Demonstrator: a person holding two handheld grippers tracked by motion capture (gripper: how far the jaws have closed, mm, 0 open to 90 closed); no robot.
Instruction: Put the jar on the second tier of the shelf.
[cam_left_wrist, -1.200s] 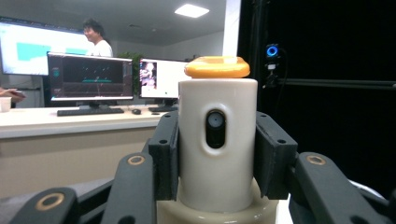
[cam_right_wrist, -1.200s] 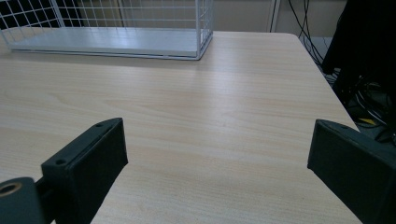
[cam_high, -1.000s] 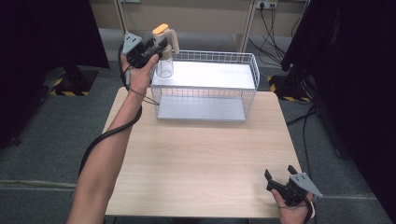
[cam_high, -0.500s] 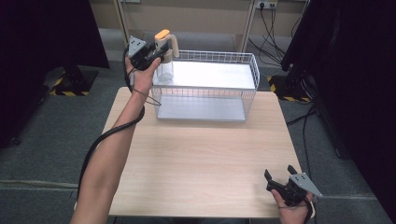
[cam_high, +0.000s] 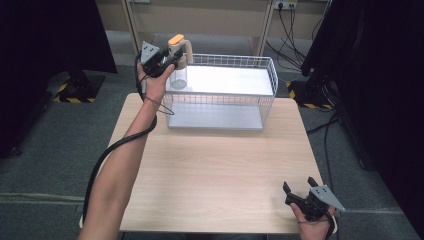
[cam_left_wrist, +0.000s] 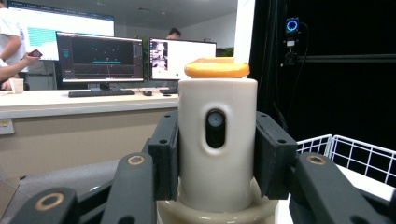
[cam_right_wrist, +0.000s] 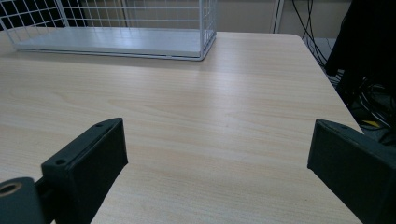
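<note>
Step in hand, as judged: the bottle (cam_high: 179, 65) is being carried by the left gripper (cam_high: 167, 58) at the near-left corner of the wire basket (cam_high: 270, 75) — lowering into it looks like the job; next move prob. calls for a straight descent inside the basket wall w/ the base kept level, then a release once it is seated on the basket floor. Left gripper (cam_left_wrist: 217, 154): jaws pinched on the cream cap (cam_left_wrist: 217, 140), one pad each side, approx. mid-height; orange lid (cam_left_wrist: 216, 69) sits just above the pads; clear body hangs below the jaws, upright, over the basket's corner — whether the base touches anything can't be told. Right gripper (cam_high: 307, 199): spread wide, nothing held; only bare table (cam_right_wrist: 196, 121) is seen between and ahead of its jaws; basket lies well beyond.
</note>
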